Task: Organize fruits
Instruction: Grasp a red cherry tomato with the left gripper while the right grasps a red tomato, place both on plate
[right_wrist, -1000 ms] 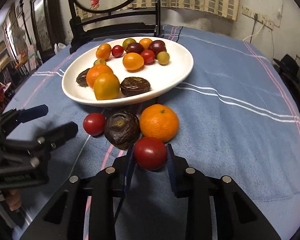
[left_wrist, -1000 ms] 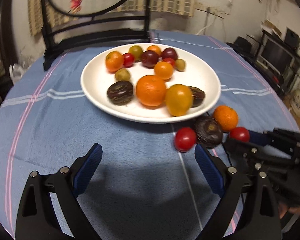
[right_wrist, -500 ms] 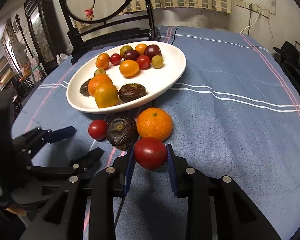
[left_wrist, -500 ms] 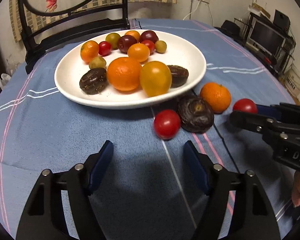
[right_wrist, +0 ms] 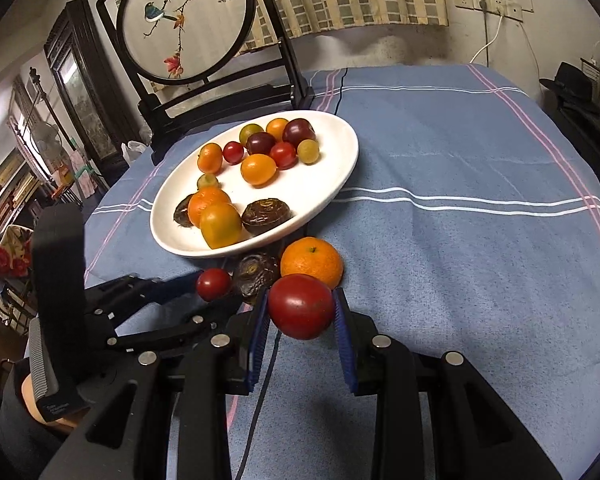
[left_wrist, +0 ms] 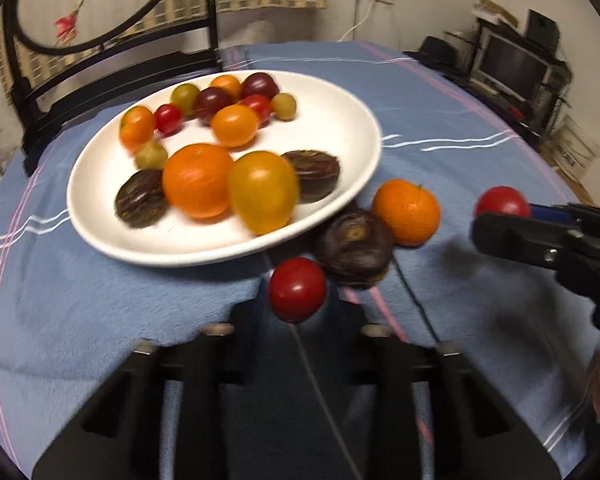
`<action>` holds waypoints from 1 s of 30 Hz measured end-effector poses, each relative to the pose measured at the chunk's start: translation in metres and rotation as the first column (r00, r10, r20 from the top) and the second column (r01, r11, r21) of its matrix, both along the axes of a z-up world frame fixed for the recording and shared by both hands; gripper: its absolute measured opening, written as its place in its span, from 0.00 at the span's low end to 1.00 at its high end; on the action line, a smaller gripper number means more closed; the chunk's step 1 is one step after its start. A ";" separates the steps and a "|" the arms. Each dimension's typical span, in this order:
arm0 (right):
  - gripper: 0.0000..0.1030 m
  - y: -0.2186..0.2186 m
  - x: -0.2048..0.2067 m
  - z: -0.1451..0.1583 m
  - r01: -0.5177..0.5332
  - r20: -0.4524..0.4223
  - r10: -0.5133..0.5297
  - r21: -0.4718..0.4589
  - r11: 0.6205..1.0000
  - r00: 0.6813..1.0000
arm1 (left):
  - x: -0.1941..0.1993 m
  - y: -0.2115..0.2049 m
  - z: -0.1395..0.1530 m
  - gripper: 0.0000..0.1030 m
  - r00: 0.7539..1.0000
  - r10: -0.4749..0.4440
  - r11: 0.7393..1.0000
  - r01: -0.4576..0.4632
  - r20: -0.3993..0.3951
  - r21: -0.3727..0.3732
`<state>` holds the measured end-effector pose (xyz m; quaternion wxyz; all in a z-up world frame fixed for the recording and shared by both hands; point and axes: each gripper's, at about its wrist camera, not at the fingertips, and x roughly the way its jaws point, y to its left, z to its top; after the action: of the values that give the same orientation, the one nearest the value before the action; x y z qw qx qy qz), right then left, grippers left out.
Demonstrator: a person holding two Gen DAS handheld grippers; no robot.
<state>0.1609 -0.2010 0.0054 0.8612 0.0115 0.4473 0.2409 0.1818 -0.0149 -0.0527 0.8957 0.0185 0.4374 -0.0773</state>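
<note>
2 grippers are each carrying 1 red tomato, and both are sitting on the near side of the plate (right_wrist: 342, 184), the landmark for everything below. The right gripper (right_wrist: 301, 312) is pinching the big tomato (right_wrist: 300, 306) squarely between its blue pads (right_wrist: 342, 320), lifted off the cloth (right_wrist: 480, 280) and just short of the plate's near rim; the side-on grip looks chosen so the round skin cannot roll out. The left gripper (left_wrist: 298, 300) is closing around the small tomato (left_wrist: 297, 294); its jaws look narrowed onto the fruit, though blur in the left wrist view is hiding whether both pads are truly touching. From the right wrist view that small tomato (right_wrist: 213, 283) is sitting at the tips of the left tool, close under the plate's near rim.

2 loose fruits are waiting on the cloth against that same rim: an orange (right_wrist: 312, 262) and a dark fruit (right_wrist: 256, 274), touching each other, the dark one between the orange and the small tomato. About 14 fruits are already lying on the plate, the small ones clustered toward its far side, the larger ones at its near edge. Judging by that, the plate is the collecting spot, and its open right half is offering room for both tomatoes.
</note>
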 end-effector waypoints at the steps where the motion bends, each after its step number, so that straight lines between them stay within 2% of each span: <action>1: 0.31 0.000 0.000 0.000 0.001 -0.002 -0.001 0.000 1.000 1.000 | 0.001 0.002 0.000 0.23 1.000 0.001 1.000 -0.001 -0.002 -0.016; 3: 0.31 -0.001 0.001 -0.001 0.004 -0.005 -0.004 -0.002 1.000 1.000 | 0.000 0.006 0.000 0.23 1.000 0.008 0.999 -0.008 -0.002 -0.039; 7: 0.31 -0.001 0.003 -0.004 0.016 -0.003 -0.016 -0.012 1.000 1.000 | -0.011 0.008 0.008 0.23 1.000 0.014 0.999 -0.014 0.007 -0.029; 12: 0.31 0.003 0.001 -0.005 0.005 0.015 -0.005 -0.020 1.000 1.000 | -0.029 0.013 0.032 0.23 0.998 -0.014 0.999 0.016 0.054 -0.047; 16: 0.31 0.011 -0.003 -0.004 -0.019 0.045 0.020 -0.026 0.999 0.999 | -0.026 0.025 0.050 0.23 0.995 0.015 0.997 -0.007 0.098 -0.077; 23: 0.31 0.019 -0.005 0.005 -0.019 0.108 0.019 -0.001 1.000 0.994 | 0.012 0.052 0.061 0.23 0.980 0.170 0.985 -0.165 0.107 -0.058; 27: 0.31 0.034 0.008 0.019 -0.040 0.125 0.040 -0.003 0.999 0.991 | 0.029 0.063 0.056 0.23 0.973 0.214 0.976 -0.209 0.091 -0.059; 30: 0.31 0.053 0.032 0.024 -0.048 0.112 0.049 -0.015 0.999 0.992 | 0.036 0.069 0.051 0.24 0.968 0.234 0.971 -0.229 0.087 -0.064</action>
<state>0.1931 -0.1484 0.0290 0.8790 -0.0181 0.3996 0.2594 0.2179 0.0541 -0.0020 0.9183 -0.0532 0.3920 0.0170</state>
